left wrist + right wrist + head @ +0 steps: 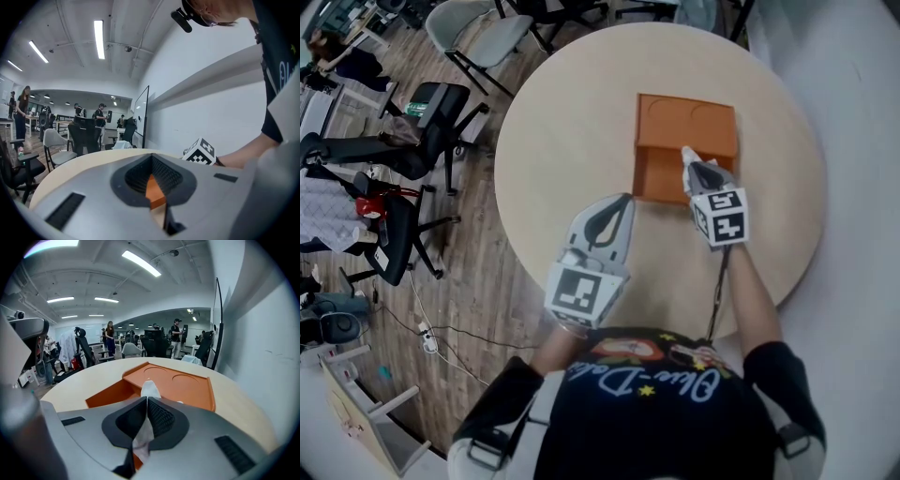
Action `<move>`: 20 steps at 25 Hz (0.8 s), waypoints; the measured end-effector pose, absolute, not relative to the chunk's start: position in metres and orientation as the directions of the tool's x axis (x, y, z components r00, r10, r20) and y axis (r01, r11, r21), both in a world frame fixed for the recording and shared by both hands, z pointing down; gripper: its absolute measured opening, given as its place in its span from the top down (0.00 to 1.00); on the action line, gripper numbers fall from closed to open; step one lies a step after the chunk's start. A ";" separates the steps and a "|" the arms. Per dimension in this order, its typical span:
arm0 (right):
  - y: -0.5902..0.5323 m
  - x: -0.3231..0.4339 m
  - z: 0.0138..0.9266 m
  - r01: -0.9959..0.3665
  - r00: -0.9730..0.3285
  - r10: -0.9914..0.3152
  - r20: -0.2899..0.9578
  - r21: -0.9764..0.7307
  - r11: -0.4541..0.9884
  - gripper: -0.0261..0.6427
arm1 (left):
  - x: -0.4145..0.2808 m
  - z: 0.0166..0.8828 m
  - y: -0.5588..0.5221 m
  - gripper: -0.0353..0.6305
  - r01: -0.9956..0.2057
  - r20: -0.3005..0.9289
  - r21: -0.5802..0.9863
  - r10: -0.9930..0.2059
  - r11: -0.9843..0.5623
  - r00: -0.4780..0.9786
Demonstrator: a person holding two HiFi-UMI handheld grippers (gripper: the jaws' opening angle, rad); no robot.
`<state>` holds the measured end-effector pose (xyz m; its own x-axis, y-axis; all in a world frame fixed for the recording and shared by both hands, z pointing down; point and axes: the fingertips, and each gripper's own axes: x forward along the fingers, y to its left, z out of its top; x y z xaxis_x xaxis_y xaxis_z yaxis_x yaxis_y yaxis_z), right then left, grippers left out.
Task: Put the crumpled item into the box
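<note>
Over the near side of the orange box [686,120], my right gripper [146,400] pinches the crumpled tissue [150,389], so I'd dip below the rim before letting go; my left gripper [622,201] idles closed, empty, by the table [553,131] edge.

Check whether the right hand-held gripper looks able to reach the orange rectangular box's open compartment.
Probably yes: the right hand-held gripper, shut on a white crumpled paper, sits at the edge of the orange rectangular box with nothing between them; the left hand-held gripper hangs aside.
</note>
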<state>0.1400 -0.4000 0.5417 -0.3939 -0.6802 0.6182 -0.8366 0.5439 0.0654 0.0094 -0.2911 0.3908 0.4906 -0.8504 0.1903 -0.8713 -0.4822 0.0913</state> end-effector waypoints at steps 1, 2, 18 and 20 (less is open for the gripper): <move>-0.400 0.138 0.542 -0.834 -0.393 -0.676 0.623 0.067 0.547 0.96 | 0.008 0.391 -0.291 0.96 -0.872 0.191 0.092 -0.851 -0.480 0.489; -0.400 0.137 0.544 -0.832 -0.392 -0.673 0.628 0.070 0.550 0.96 | 0.007 0.391 -0.291 0.96 -0.873 0.191 0.092 -0.852 -0.479 0.487; -0.393 0.127 0.576 -0.786 -0.358 -0.605 0.711 0.120 0.606 0.96 | 0.005 0.399 -0.290 0.96 -0.876 0.198 0.088 -0.853 -0.474 0.482; -0.394 0.127 0.575 -0.777 -0.357 -0.597 0.719 0.127 0.617 0.96 | 0.004 0.396 -0.292 0.96 -0.877 0.196 0.089 -0.855 -0.473 0.480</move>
<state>0.1266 -0.3938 0.5748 -0.3569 -0.5968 0.7187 -0.7767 0.6170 0.1266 0.0040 -0.2920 0.3961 0.4805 -0.8548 0.1960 -0.8768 -0.4725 0.0887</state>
